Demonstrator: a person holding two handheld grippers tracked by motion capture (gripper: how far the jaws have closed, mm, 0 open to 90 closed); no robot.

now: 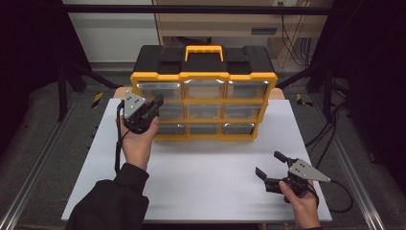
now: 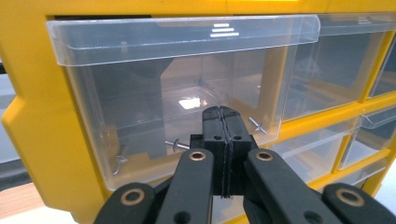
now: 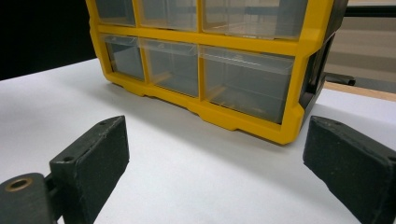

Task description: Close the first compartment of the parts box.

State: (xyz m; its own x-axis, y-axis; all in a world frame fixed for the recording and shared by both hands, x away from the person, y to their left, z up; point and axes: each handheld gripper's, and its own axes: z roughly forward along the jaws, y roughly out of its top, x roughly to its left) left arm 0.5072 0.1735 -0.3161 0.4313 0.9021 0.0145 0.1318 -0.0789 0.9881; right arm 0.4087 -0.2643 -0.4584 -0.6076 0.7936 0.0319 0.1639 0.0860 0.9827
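1. Two grippers are noted. The left gripper (image 2: 223, 116) is clenched, jaws pressed flat together with nothing between them, its tip set at the clear front of a drawer (image 2: 177, 107) in the left column of the yellow organiser (image 1: 203, 103); whether it touches the plastic cannot be told.
2. Small nails (image 2: 176, 145) are seen lying on that drawer's floor, behind the front wall.
3. The drawer appears pushed home, flush with its neighbours.
4. The right gripper (image 1: 271, 167) is held released, jaws wide apart and empty, low over the white tabletop (image 1: 206, 172), well apart from the organiser.
5. Step judged in hand: approach to the drawer, not yet opened.
6. Next move is judged to call for the jaws to be parted and hooked under the drawer's lip (image 2: 187, 39), then drawn straight back; the organiser may need steadying by the right gripper.
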